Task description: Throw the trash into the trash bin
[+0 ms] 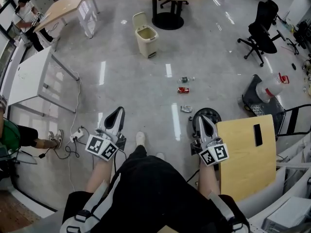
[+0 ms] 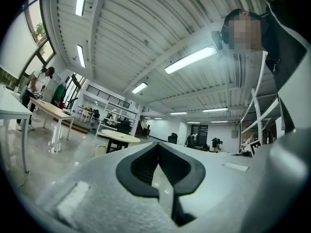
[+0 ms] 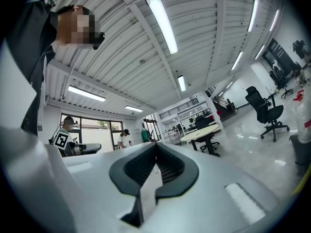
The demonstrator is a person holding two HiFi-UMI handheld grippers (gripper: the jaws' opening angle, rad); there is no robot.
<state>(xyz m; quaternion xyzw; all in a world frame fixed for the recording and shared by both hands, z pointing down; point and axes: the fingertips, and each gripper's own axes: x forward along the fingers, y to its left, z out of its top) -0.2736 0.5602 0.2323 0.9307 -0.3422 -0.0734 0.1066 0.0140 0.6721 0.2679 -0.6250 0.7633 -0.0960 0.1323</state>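
Left gripper (image 1: pixel 118 111) and right gripper (image 1: pixel 200 118): both clenched, empty. Trash (image 1: pixel 183 90) lies on the floor (image 1: pixel 136 81) between them and the open trash bin (image 1: pixel 146 39).

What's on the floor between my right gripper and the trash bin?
Head view: a crumpled wrapper, a red can, a small bottle, then bare floor to the trash bin.

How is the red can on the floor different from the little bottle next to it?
The can is red, while the bottle looks mostly clear. The bottle lies nearer the trash bin than the can does. They are alike too: both are small, both lie on the shiny floor without touching each other, and neither is in the trash bin yet.
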